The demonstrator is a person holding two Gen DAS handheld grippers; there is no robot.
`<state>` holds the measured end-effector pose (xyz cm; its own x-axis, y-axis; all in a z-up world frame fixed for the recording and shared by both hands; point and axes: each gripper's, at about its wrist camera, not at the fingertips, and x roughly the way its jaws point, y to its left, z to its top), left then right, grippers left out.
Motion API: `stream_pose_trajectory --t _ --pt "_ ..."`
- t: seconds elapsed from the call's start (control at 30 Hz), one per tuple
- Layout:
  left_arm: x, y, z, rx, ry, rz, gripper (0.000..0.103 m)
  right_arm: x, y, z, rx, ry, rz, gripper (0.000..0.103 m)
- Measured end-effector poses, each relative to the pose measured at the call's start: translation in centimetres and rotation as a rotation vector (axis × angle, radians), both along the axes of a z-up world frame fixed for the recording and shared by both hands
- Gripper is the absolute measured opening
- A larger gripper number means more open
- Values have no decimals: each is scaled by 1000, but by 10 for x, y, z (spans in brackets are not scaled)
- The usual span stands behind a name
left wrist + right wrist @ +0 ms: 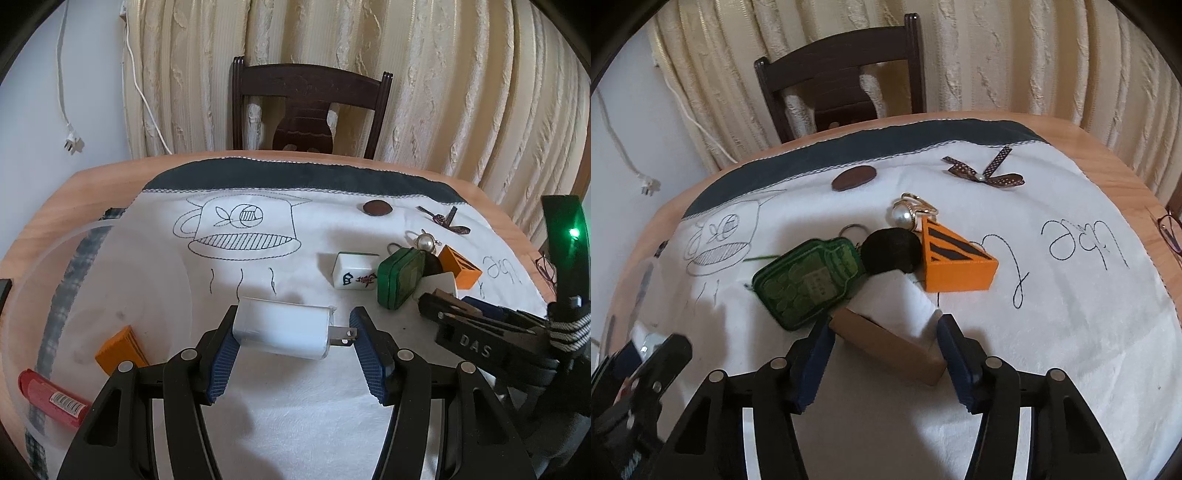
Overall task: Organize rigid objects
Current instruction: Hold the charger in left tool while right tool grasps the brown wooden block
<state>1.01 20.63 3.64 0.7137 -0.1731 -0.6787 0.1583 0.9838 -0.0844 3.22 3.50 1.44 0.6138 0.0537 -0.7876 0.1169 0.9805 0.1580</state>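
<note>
In the left wrist view, the left tongs (293,334) grasp a white plug charger (282,326). Its long axis lies across, from one pad to the other, with the metal prongs toward the right pad. The charger is held above the white cloth (295,406), near the bench's front edge. A clear container (22,266) with an orange block (120,350) and a red stick (51,400) inside is at the bench's left edge, so I judge the charger must travel left.

In the right wrist view, the right tongs (884,341) stand spread around a brown and white box (890,325), which lies diagonally between the pads; whether both pads touch it, I cannot tell. Just behind are a green keychain (809,282) and an orange wedge (955,260).
</note>
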Motion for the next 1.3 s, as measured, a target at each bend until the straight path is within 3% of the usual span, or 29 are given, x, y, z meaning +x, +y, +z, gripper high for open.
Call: stream_pose_trajectory --t 0.2,0.37,0.57,0.8,0.87,0.93,1.3 --pt "0 1 -1 0 3 1 60 -19 -7 3 14 -27 59 59" --pt "0 1 -1 1 4 0 60 -35 -2 15 -27 -79 112 45" --pt "0 1 -1 -1 1 3 60 -48 -1 17 -43 -94 177 45" --pt "0 1 -1 0 0 4 60 -67 -4 16 64 -86 293 50" --pt "0 2 -1 -1 0 4 60 -70 -5 16 63 -92 284 65" --pt "0 2 -1 -1 0 3 60 -71 -10 16 77 -92 258 73" --pt "-1 2 0 -1 -1 5 60 -55 1 1 17 -16 183 74"
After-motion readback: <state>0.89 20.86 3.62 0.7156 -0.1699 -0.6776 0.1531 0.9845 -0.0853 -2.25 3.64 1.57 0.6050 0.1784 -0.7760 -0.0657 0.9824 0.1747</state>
